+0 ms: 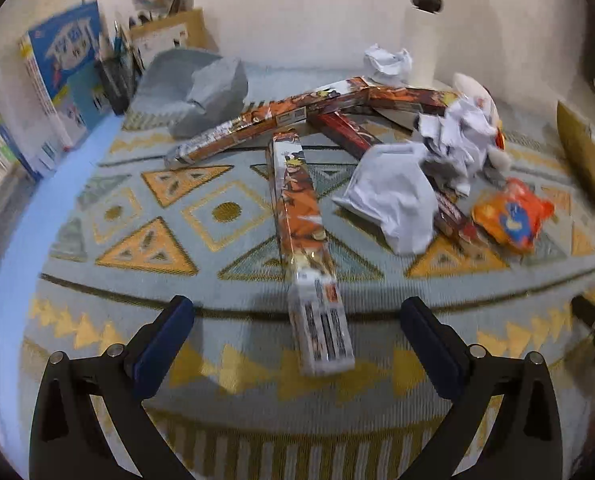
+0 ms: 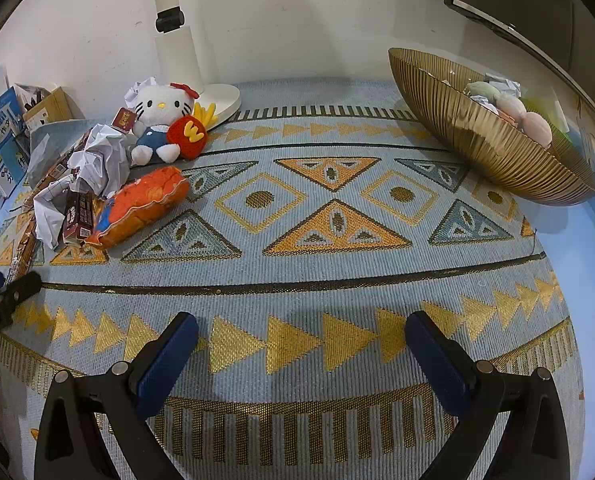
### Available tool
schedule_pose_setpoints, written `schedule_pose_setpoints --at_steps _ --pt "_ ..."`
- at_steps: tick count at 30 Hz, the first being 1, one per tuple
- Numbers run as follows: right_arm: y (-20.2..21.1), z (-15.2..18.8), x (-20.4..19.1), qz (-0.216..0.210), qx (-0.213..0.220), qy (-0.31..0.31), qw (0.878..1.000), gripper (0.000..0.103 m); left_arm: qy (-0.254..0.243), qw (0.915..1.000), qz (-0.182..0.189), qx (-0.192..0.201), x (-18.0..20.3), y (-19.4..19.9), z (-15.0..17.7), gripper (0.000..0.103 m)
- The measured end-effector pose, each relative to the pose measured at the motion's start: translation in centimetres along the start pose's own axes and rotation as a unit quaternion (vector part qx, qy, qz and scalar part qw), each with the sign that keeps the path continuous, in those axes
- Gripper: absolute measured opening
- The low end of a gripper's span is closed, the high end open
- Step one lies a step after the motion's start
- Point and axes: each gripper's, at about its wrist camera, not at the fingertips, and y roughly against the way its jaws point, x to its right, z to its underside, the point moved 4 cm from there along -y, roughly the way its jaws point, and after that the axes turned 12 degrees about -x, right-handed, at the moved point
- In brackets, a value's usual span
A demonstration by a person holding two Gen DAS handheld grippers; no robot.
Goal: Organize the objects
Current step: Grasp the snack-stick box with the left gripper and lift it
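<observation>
The left tongs (image 1: 297, 320) are hanging low over the surface with their two dark, blue-padded fingers (image 1: 165, 336) spread wide and gripping nothing. The right tongs (image 2: 301, 340) are hovering likewise, their blue-padded fingers (image 2: 433, 356) standing far apart around bare air. In the right wrist view, the left tongs (image 2: 5, 292) are showing at the left edge as a dark finger with a blue pad, held just above the surface.

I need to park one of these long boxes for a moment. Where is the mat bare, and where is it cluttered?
Bare: the patterned mat between the orange plush pillow and the gold bowl, down to the open right tool. Crowded: the far-left pile of crumpled paper, long boxes and the white cat plush.
</observation>
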Motion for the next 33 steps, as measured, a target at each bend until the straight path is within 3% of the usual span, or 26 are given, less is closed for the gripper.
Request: schedule_pose_setpoints --at_steps 7,14,21,27,33 --pt "-0.2 -0.2 -0.2 -0.002 0.000 0.010 1.000 0.103 0.030 0.9994 -0.010 0.014 -4.0 0.0 -0.2 0.103" --pt "-0.8 -1.8 -3.5 -0.034 0.000 0.083 0.996 0.103 -0.011 0.9998 0.001 0.015 -1.2 0.2 0.2 0.103" --pt "-2.0 -4.9 -7.6 -0.071 0.000 0.166 0.983 0.103 -0.013 0.9998 0.005 0.014 -1.1 -0.2 0.2 0.103" --pt "-2.7 -7.1 -8.7 -0.087 0.000 0.197 0.977 0.103 -0.013 0.9998 0.004 0.014 -0.6 -0.5 0.2 0.103" --pt "-3.2 -7.5 -8.9 -0.082 0.002 0.195 0.977 0.103 -0.014 0.9998 0.004 0.014 -0.3 -0.8 0.0 0.103"
